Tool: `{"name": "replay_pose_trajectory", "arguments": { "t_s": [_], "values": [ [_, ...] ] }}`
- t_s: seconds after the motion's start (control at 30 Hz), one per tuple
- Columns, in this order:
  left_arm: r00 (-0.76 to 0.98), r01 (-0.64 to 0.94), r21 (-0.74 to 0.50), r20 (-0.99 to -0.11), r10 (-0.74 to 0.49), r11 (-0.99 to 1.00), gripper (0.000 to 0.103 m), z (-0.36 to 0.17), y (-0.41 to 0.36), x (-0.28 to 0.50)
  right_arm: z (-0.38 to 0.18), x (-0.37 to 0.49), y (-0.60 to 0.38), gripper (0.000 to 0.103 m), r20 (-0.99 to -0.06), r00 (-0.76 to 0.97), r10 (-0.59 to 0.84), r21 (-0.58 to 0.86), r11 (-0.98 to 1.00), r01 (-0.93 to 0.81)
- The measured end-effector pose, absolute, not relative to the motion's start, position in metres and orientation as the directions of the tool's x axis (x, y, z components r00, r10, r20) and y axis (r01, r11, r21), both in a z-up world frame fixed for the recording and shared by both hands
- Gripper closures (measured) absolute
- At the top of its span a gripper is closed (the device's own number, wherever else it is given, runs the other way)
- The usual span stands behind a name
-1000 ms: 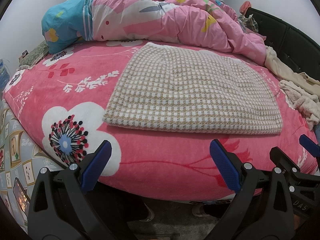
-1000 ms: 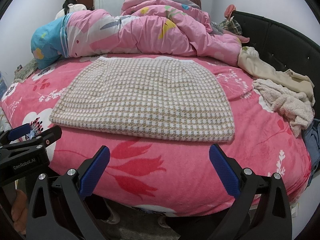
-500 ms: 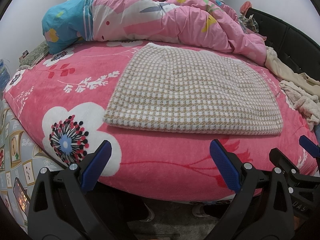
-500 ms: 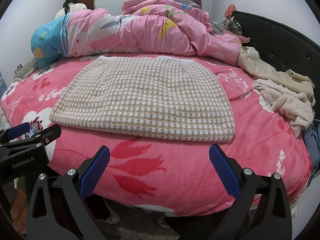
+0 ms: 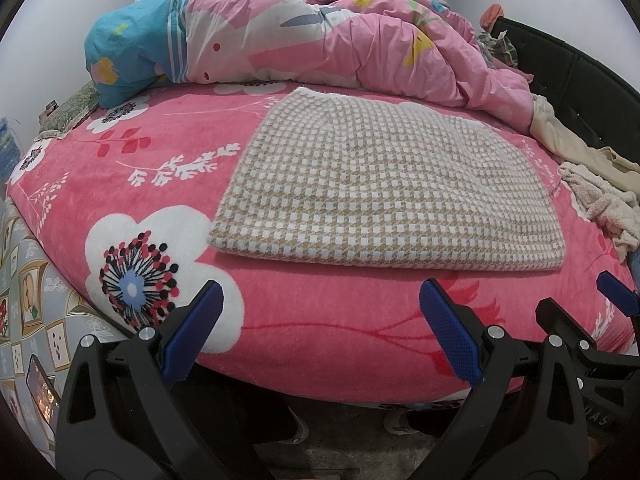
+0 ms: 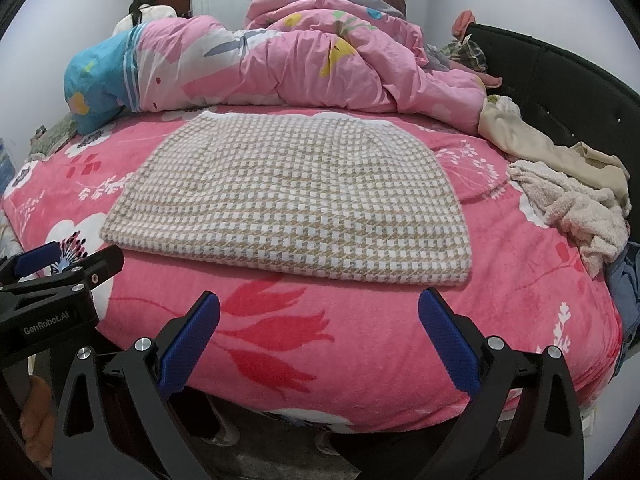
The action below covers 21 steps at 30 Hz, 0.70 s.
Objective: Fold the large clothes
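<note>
Right now you hold both grippers low at the near edge of the bed (image 5: 328,344), each with its jaws spread wide apart and clamped on nothing: the left gripper (image 5: 320,332) and the right gripper (image 6: 320,332) both point at one checked knit garment (image 6: 292,196). It lies flat on the pink flowered bed cover, already folded into a neat rectangle, its thick doubled edge nearest you and its far edge close to the heaped pink quilt (image 6: 280,68). Judging by the weave, it is soft, thick and limp, likely with some weight, so it should sag and slide apart if lifted by one layer only. A sensible hold would be at the two near corners, pinching through all layers, one gripper to each corner. Counted: one checked garment, two grippers, one quilt. To your right, by the dark headboard (image 6: 560,80), sits a loose pile of other clothes (image 6: 572,204); at least three pieces show, beige, cream and blue, though the exact number cannot be told.
</note>
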<state>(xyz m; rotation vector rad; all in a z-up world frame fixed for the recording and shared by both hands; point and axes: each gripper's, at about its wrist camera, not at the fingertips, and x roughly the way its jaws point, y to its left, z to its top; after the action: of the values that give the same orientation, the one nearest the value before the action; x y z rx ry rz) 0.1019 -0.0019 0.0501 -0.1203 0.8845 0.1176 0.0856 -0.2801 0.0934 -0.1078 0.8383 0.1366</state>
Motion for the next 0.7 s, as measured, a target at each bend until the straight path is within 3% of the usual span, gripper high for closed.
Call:
{"name": "replay_pose_trajectory", "arguments": {
  "t_s": [0.7],
  "values": [
    [0.631,-0.159,-0.057,-0.773,0.057,0.986,0.008,0.056,-0.0003,0.1038,0.0958,0.0876,-0.2732,0.006,-0.747,0.66,0.076,-0.047,0.985,-0.167]
  ]
}}
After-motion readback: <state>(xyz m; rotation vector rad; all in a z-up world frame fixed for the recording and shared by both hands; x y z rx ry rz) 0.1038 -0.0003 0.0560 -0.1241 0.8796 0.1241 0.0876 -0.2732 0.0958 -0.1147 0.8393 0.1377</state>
